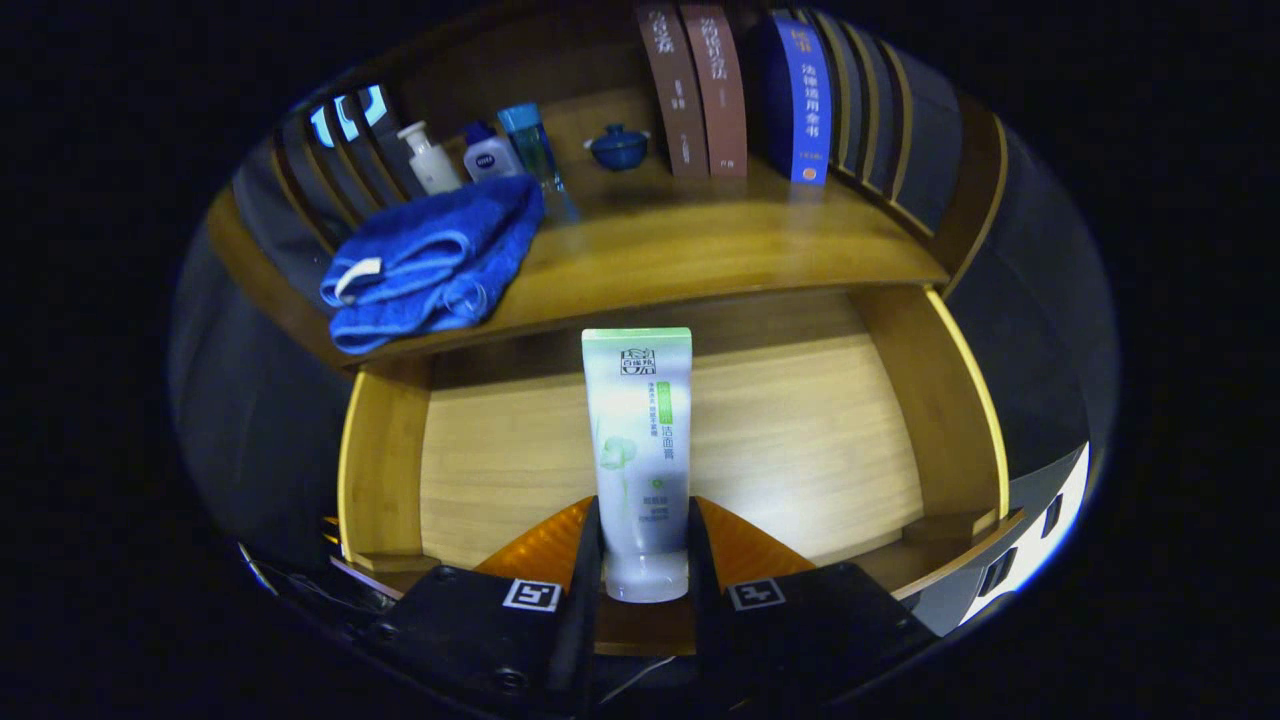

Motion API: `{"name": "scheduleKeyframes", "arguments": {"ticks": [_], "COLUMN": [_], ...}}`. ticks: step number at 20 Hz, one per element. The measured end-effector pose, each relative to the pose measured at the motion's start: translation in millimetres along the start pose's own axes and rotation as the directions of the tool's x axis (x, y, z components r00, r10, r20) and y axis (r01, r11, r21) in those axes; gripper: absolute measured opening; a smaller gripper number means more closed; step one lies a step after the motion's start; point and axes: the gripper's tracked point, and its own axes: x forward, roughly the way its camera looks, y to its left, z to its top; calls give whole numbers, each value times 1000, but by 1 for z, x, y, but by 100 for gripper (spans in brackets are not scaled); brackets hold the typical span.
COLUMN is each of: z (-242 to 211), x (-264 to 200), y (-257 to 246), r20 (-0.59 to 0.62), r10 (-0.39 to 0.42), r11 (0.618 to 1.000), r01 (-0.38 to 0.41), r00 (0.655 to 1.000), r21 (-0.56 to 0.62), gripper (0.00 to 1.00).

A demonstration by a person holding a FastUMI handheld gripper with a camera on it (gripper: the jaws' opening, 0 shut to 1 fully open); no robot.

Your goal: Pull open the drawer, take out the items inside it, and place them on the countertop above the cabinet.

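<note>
Clearly clamped, in the gripper view, on a white-and-green soft plastic squeeze tube [638,450], the gripper [645,560] with both fingers pressing the tube's cap end from either side. Held over the open light-wood drawer [800,440], crimped green end pointing up toward the countertop, whether clear of the drawer's floor or resting on it not possible to tell. Nothing else visible on the drawer's floor around the tube. Above the drawer, a wooden countertop [700,250] carrying a folded blue terry towel [430,265] on the side left of the tube, and behind the towel a white pump bottle [430,160], a small white-and-blue bottle [490,155] and a clear blue-capped bottle [530,145]. Farther back, a small blue lidded bowl [618,147], then upright books in brown and blue [740,95] right of it. Likely light, probably part-filled; soft, yielding walls that dent under squeeze, glossy and a bit slippery. Best taken near the stiff cap end, as now, where the body resists crushing and slipping. Bare wood straight above the tube, right of the towel, looks a fair landing spot.
</note>
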Motion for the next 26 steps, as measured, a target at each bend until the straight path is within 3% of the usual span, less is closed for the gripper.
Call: {"name": "scheduleKeyframes", "arguments": {"ticks": [6,10,20,26], "z": [97,141,159,167], "x": [-2,28,113,109], "y": [14,23,28,25], "r20": [122,102,-16,18], "r10": [7,0,-48,-47], "r11": [1000,999,998,999], "r01": [-5,4,48,47], "r00": [992,995,999,999], "r21": [-20,-33,-38,-27], "gripper": [46,46,46,91]}}
